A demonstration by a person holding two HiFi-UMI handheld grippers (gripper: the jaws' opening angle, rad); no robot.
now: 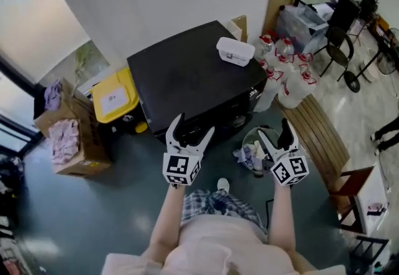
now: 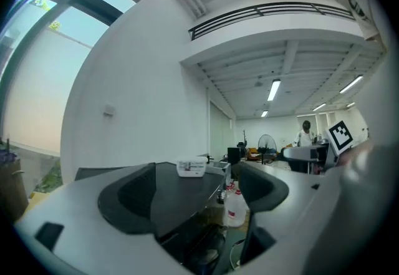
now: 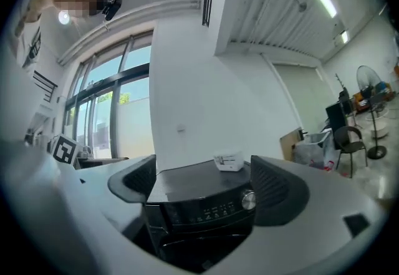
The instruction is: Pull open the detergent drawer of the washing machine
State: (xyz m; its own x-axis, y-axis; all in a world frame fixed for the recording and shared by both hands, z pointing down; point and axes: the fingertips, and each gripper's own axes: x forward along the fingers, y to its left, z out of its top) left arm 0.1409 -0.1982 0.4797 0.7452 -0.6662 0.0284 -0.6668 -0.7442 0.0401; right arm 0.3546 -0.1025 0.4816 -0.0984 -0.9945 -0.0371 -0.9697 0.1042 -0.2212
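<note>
A black washing machine stands against the white wall, its front panel with a silver dial facing me. The panel looks flush; I cannot make out the detergent drawer's outline. My left gripper hangs open just in front of the machine's front edge, empty. My right gripper is open too, to the right of the machine over a basket, holding nothing. In the left gripper view the machine's dark top shows between the jaws.
A white box lies on the machine's top at the back right. A yellow-lidded bin and cardboard boxes stand left. A basket of cloths, detergent jugs and a wooden bench are right.
</note>
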